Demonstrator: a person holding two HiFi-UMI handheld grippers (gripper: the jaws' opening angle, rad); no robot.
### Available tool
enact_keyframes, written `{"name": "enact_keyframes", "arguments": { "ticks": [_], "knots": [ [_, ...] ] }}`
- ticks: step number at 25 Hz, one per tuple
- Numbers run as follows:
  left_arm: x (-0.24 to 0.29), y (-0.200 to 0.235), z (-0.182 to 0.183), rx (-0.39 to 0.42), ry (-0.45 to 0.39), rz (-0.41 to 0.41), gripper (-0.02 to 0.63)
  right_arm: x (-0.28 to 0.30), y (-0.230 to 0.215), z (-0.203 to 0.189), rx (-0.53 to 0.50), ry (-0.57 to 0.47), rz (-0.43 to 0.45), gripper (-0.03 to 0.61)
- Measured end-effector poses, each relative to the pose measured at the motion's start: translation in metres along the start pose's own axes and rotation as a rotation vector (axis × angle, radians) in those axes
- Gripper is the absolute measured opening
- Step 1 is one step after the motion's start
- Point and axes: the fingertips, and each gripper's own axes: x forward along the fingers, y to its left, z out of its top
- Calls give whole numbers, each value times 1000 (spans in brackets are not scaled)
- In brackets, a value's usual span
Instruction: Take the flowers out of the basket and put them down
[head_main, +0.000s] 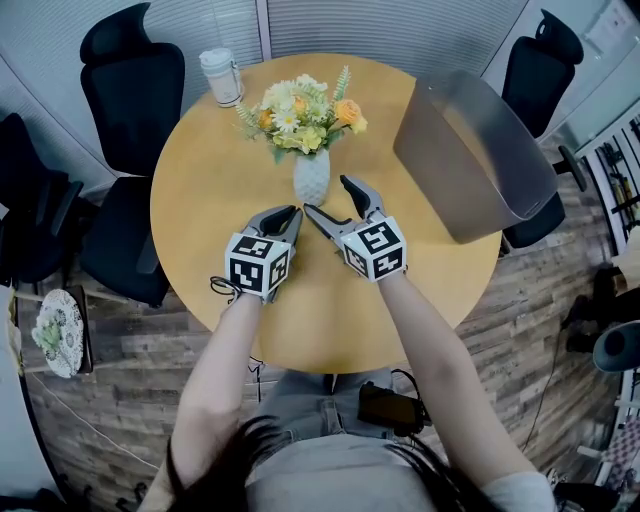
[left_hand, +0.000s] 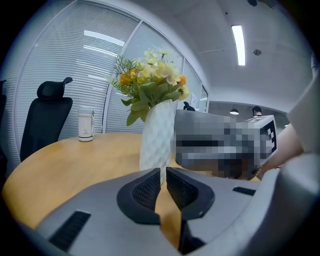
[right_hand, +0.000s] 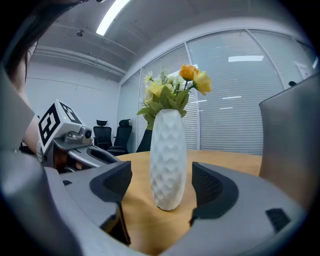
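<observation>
White vase (head_main: 311, 178) of flowers (head_main: 300, 112), frame centre, looks top-heavy, smooth, breakable; grip its mid-body. Right gripper (head_main: 327, 196) jaws apart, facing it; left gripper (head_main: 292, 213) pinched nearly together, empty

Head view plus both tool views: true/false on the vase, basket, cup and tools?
1. The vase holding the flowers stands upright on the table. True.
2. The vase sits inside the grey basket. False: it stands on the bare tabletop, apart from the basket.
3. The right tool has its jaws apart, with neither pad touching the vase. True.
4. The left tool is clamped on the vase. False: its jaws are nearly together with nothing between them.
5. The white cup touches the vase. False: it stands near the table's far edge, apart from the vase.
</observation>
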Motion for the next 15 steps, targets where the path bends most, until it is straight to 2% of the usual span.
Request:
{"name": "enact_keyframes", "arguments": {
  "ticks": [15],
  "knots": [
    [-9,-7,26,-8,-37,12,41,-19,-2,22,77,-25,-8,373]
  ]
}}
